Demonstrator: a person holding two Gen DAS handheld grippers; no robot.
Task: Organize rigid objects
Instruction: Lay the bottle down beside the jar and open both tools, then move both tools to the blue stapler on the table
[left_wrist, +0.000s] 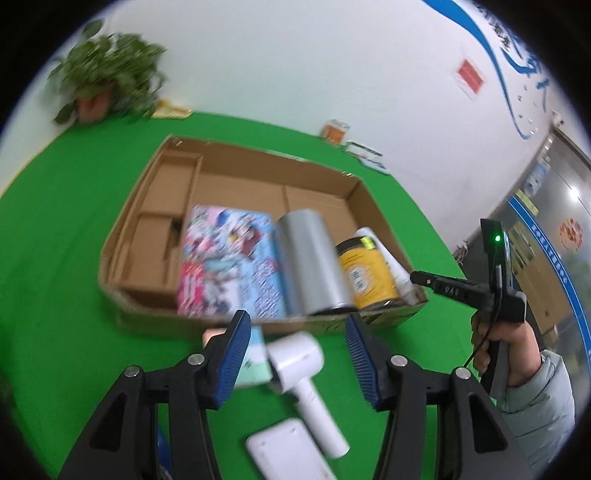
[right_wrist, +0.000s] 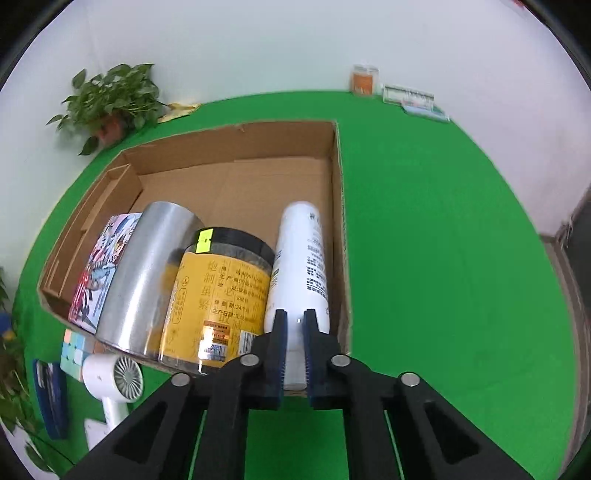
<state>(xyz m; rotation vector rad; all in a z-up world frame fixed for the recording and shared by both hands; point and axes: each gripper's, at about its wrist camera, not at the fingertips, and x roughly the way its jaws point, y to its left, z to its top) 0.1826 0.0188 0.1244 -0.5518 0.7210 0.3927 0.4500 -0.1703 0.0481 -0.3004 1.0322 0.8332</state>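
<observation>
Lying in the cardboard box (right_wrist: 338, 184) on the green counter (right_wrist: 443, 240), a white bottle (right_wrist: 301, 258) rests against the right wall, beside a yellow jar (right_wrist: 218, 291), a silver can (right_wrist: 147, 273) and a picture book (left_wrist: 225, 258). Right tongs (right_wrist: 294, 349) are closed, empty, above the box's near edge. Left tongs (left_wrist: 295, 354) gape open, empty, over a white hair dryer (left_wrist: 306, 376) just outside the box.

The box (left_wrist: 236, 236) is viewed by the left wrist camera from the near side, angled down, over its own fingers. It (right_wrist: 229, 177) is seen closer by the right wrist camera, from its right end. The box contents are shared.
</observation>
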